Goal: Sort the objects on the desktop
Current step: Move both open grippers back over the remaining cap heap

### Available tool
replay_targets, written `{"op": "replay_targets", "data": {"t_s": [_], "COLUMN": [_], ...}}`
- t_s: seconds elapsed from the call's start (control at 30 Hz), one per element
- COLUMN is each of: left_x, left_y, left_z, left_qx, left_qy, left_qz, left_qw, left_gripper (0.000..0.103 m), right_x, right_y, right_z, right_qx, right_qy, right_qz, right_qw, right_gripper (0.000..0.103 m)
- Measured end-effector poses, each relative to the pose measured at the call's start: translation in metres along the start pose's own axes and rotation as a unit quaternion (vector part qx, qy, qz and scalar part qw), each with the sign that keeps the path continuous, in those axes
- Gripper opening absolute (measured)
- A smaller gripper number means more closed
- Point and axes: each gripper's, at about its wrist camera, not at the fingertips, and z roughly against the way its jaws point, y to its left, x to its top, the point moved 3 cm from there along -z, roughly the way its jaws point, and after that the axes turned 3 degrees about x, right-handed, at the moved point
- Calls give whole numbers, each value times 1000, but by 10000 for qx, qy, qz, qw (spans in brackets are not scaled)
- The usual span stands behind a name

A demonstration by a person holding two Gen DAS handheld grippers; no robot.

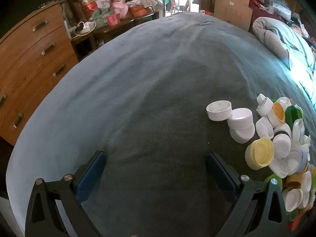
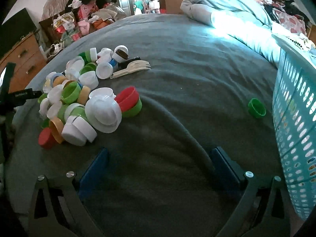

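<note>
Showing a bed (image 1: 138, 83) spread with a grey-green cover, both views look down along a pair of blue-padded fingers onto a pile of caps (image 2: 79, 98). Left gripper (image 1: 156, 162): fingers wide apart, nothing between them, over bare cover to the left of the pile (image 1: 282, 138). Right gripper (image 2: 160, 158): fingers likewise wide apart and empty, over a raised fold of cover to the right of the pile. The pile is mostly white caps mixed with green, yellow, red and blue ones, lying tumbled and touching. At its left edge, in the left view, two white caps (image 1: 241, 126) lie against each other, with an open white cap (image 1: 218, 110) just beyond them and a yellow cap (image 1: 259, 153) tilted on its side nearer the camera. In the right view, a large white lid (image 2: 103, 114) leans on the pile's right edge, with a red cap (image 2: 127, 98) nested on a green one beside it, and a red cap (image 2: 46, 138) at the near edge. Beyond the pile lie pale forks (image 2: 132, 69). Well to the right of the pile a single green cap (image 2: 256, 108) lies apart, near a pale blue basket (image 2: 294, 138). A rolled quilt (image 2: 227, 9) lies beyond the basket; a dresser (image 1: 29, 59) stands beside the bed, left of the pile.
</note>
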Motion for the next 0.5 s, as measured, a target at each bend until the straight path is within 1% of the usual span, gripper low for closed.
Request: {"op": "replay_targets", "data": {"t_s": [0.1, 0.2, 0.5], "left_x": [-1, 0, 1], "left_y": [3, 2, 4], "left_z": [-2, -3, -4], "left_qx": [-113, -64, -136], "left_qy": [-28, -20, -57], "left_qz": [83, 46, 110], "left_qw": [9999, 10000, 9998], "left_gripper": [103, 103, 103], "right_x": [-1, 2, 3], "right_y": [-1, 3, 4], "right_z": [2, -3, -6], "right_qx": [-2, 11, 10], "right_qy": [22, 26, 28], "right_qz": [-3, -10, -6], "right_qw": [10000, 10000, 10000], "right_gripper": [102, 102, 102]}}
